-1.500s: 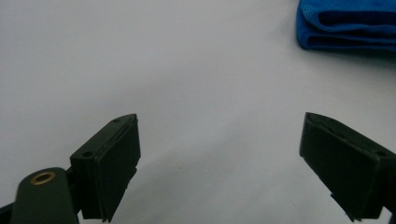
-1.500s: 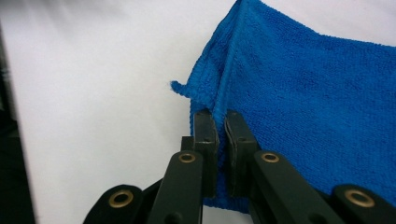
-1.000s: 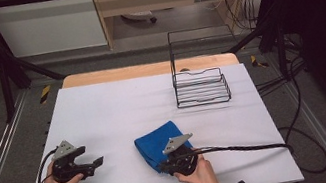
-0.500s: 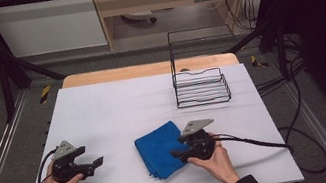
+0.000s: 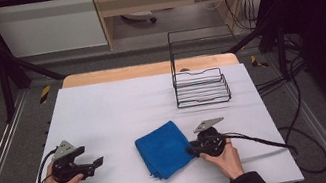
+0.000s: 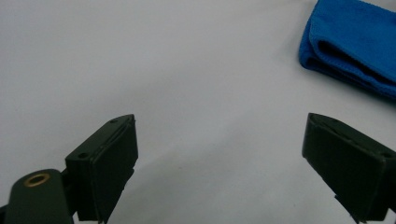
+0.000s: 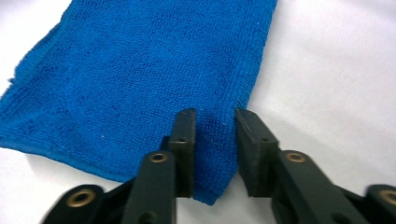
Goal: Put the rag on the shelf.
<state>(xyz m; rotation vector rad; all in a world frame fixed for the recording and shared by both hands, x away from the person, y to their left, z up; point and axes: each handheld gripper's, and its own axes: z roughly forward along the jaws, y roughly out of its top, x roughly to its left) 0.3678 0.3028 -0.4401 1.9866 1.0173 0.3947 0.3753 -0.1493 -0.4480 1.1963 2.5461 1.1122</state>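
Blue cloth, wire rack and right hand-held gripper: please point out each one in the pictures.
Blue cloth (image 5: 163,148), high view, middle of its folded top.
Wire rack (image 5: 202,93), high view, on its low front wires.
Right hand-held gripper (image 7: 214,154), right gripper view, midway between its fingertips, over the cloth's corner.

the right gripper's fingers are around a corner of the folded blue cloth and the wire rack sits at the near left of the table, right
Not quite. The wire rack sits at the far right of the table, as the high view shows. The right gripper does have its fingers around a corner of the folded blue cloth.

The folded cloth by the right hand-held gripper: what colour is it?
Plain blue cloth, clearest in the right gripper view.
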